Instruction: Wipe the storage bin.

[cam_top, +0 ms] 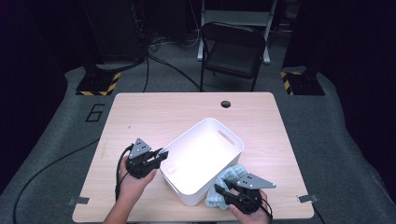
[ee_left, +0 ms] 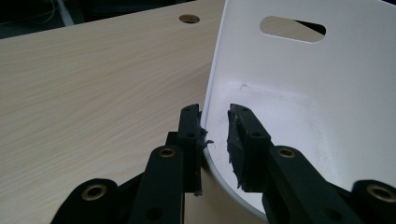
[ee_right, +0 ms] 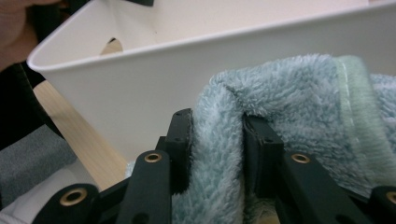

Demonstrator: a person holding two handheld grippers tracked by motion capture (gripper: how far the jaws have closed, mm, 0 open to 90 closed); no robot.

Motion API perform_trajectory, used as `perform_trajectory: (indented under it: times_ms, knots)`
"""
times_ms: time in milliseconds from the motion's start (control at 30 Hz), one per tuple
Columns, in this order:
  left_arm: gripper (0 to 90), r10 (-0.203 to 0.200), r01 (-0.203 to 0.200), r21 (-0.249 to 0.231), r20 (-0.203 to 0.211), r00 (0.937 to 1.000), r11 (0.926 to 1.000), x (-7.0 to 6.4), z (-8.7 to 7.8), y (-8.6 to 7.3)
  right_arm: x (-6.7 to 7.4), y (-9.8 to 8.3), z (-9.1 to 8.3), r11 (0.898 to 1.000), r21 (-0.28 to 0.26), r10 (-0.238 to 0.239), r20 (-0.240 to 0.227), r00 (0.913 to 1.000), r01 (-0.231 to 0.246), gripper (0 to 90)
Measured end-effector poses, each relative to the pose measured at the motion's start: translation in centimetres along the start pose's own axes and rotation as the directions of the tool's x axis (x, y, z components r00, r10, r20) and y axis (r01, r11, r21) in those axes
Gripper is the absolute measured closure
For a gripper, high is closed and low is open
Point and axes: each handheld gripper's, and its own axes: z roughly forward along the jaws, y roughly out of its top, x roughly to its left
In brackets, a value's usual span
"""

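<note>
A: Left gripper (cam_top: pixel 160 155) first?
B: Set at the bin's (cam_top: pixel 187 186) left corner, over the table (cam_top: pixel 154 112). Jaws astride the white rim: one pad outside, pressed to the wall; the other inside, a sliver off it, going by the left gripper view (ee_left: pixel 215 135). Part closed, then, around the rim, with no firm pinch to be seen.

A: And the bin itself?
B: Mid-table, turned at an angle to the table's edges, tipped up on the side toward the person. Handle slot (ee_left: pixel 293 29) in the far wall, table hole (cam_top: pixel 226 103) well beyond it.

A: Further right?
B: Towel (cam_top: pixel 229 175), pale teal and fluffy, bunched against the bin's near right wall, at the table's front edge.

A: Right gripper (cam_top: pixel 220 189)?
B: Just in front of the towel, low at the front edge. Jaws clamped on a thick fold of it (ee_right: pixel 217 135); pile squeezed between both pads, bin wall (ee_right: pixel 140 98) right behind.

A: Anything past the table?
B: Black chair (cam_top: pixel 233 49) on the floor behind.
</note>
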Motion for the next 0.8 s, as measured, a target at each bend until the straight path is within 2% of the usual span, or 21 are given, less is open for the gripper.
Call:
perform_trajectory:
  times_ms: [167,400,533,667,800]
  knots:
    - [74.1,0.0,0.0,0.0,0.002,1.0,1.0,0.0,0.0,0.0,-0.8,-0.9,0.8,0.999,0.038,0.033,0.004,0.9995,-0.033,65.6]
    - [73.7,-0.004,0.004,-0.002,0.003,1.0,1.0,0.0,0.0,0.0,-1.7,-2.3,2.3,0.989,0.138,0.047,0.023,0.9986,-0.05,65.0]
    - [73.6,-0.002,0.002,-0.003,0.004,1.0,1.0,0.0,0.0,0.0,-1.6,-2.3,2.3,0.989,0.14,0.041,0.029,0.9987,-0.045,65.0]
    - [73.5,0.001,-0.001,-0.002,0.003,1.0,1.0,-0.1,0.0,0.0,-1.2,-1.9,1.9,0.992,0.12,0.042,0.036,0.9985,-0.046,65.3]
    - [73.4,0.002,-0.002,-0.002,0.002,1.0,1.0,-0.1,0.0,0.0,-0.7,-1.0,1.0,0.998,0.062,0.03,0.03,0.9991,-0.031,65.3]
